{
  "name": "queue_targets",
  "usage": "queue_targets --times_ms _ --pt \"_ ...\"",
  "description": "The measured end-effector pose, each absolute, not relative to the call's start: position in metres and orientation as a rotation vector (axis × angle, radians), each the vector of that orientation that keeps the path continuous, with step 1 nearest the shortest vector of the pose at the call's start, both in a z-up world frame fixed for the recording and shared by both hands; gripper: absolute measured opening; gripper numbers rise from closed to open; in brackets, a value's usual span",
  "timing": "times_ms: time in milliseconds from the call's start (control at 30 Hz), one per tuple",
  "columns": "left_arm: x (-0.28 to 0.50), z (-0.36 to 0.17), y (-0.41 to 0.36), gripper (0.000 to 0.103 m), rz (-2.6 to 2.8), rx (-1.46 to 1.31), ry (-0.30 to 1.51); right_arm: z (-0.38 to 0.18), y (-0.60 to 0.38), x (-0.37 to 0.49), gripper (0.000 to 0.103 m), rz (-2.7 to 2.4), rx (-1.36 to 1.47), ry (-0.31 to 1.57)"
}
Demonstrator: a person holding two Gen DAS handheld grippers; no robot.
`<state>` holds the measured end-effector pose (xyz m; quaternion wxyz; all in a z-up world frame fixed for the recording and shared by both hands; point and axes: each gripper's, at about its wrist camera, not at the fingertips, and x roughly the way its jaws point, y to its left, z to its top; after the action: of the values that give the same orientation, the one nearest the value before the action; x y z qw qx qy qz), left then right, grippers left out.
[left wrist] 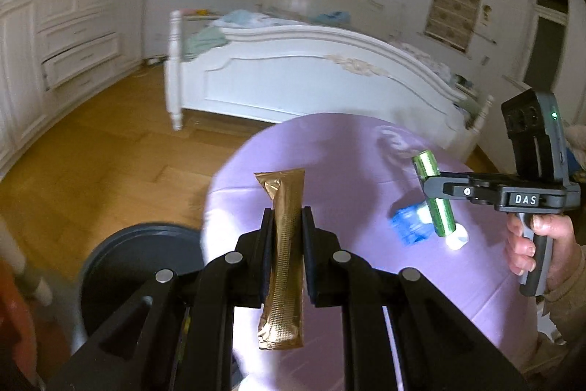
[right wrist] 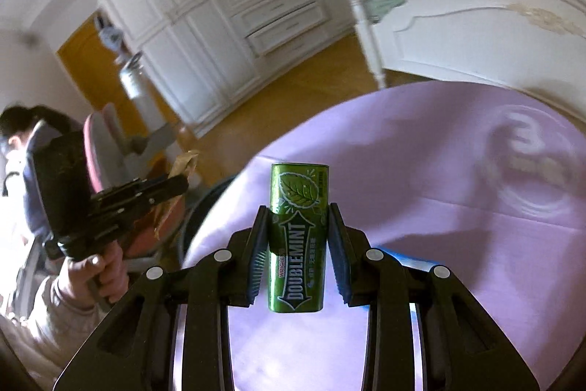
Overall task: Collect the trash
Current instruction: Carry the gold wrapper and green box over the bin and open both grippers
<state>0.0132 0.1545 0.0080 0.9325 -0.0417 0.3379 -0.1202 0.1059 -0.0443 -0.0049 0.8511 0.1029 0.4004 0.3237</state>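
My left gripper (left wrist: 287, 213) is shut on a gold sachet (left wrist: 284, 255), held upright above the left edge of the round table with a lilac cloth (left wrist: 329, 149). My right gripper (right wrist: 296, 211) is shut on a green Doublemint gum pack (right wrist: 298, 237), held above the table. In the left wrist view the right gripper (left wrist: 432, 184) holds the green pack (left wrist: 436, 196) over a blue wrapper (left wrist: 410, 222) and a white scrap (left wrist: 457, 239) lying on the cloth. In the right wrist view the left gripper (right wrist: 175, 184) holds the gold sachet (right wrist: 185, 163) beyond the table's left edge.
A dark grey round bin (left wrist: 143, 262) stands on the wooden floor just left of the table. A white bed (left wrist: 311, 76) is behind the table. White wardrobes (right wrist: 205, 24) line the wall. A pink chair (right wrist: 106, 141) and a person (right wrist: 25, 149) are at the left.
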Motion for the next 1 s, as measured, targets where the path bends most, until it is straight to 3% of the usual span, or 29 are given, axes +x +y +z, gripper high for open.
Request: queue_targets --times_ms 600,1000 --pt "-0.028 -0.030 0.256 0.016 -0.060 -0.197 0.735 -0.031 0.148 0.135 0.032 0.857 0.068 0.977" --pt "-0.024 -0.040 0.267 0.016 -0.051 -0.219 0.762 -0.053 0.176 0.149 0.032 0.848 0.051 1.023"
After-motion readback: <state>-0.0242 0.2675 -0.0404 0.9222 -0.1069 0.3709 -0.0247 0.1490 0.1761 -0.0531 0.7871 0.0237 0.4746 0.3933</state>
